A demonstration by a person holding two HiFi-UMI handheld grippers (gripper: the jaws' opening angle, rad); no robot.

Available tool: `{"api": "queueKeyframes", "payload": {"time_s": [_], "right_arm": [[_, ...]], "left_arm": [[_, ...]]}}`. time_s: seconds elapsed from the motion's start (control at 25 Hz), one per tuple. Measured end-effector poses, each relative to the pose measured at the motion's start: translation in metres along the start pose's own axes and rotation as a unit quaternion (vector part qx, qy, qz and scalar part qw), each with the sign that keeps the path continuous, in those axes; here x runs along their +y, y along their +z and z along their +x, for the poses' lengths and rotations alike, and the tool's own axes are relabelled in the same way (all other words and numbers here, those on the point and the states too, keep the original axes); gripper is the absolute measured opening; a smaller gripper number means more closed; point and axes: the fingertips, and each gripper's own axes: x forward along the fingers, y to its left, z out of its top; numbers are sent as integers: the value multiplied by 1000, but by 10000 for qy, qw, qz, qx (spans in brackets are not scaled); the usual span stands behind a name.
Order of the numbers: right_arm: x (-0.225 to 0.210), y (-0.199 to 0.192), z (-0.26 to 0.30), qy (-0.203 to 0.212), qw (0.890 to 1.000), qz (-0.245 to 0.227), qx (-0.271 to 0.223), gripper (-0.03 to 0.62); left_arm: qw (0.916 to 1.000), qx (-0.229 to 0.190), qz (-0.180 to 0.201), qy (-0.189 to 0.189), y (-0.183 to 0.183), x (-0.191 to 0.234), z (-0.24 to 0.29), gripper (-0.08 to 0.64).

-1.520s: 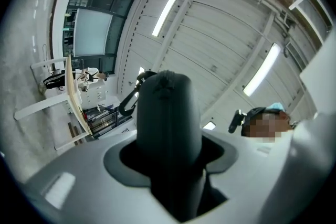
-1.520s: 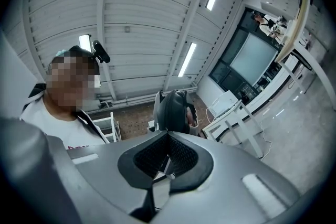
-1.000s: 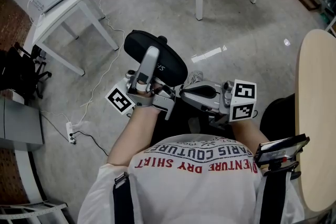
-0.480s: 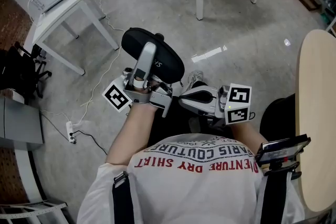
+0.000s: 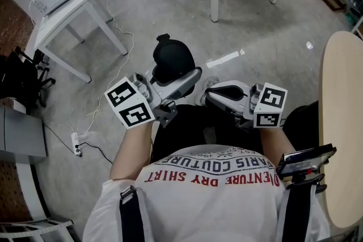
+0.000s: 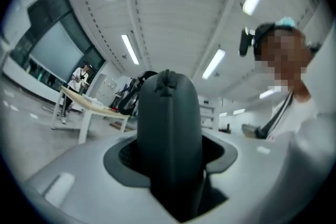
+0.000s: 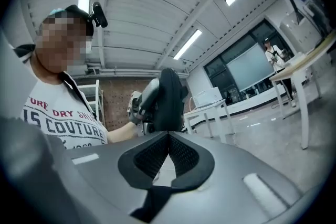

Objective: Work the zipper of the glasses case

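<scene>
Black and hard-shelled, the glasses case point(image 5: 170, 58) rests on no desk: it stands on end in mid-air above the person's lap, clamped at its lower part by the left gripper point(image 5: 180, 79), with the zipper pull point(image 6: 166, 83) at its top end. The right gripper point(image 5: 209, 97) sits just beside it, jaws pressed together on nothing. To do this step well, I judge that gripper should part its jaws, meet the pull squarely and pinch only the tab, while the left grip holds firm against the tug.
</scene>
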Motion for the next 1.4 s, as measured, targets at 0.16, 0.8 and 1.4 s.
{"api": "queueKeyframes", "payload": {"time_s": [0.16, 0.8, 1.4], "right_arm": [[-29, -4, -19, -867, 9943, -494, 380, -3], [-51, -23, -31, -1423, 9847, -557, 835, 0], [-50, -29, -32, -1354, 9861, -417, 864, 0]], "left_arm": [[9825, 1479, 861, 735, -71, 18, -6, 252], [9689, 2257, 669, 757, -139, 16, -15, 253], [9714, 2209, 615, 617, -138, 9, -10, 253]]}}
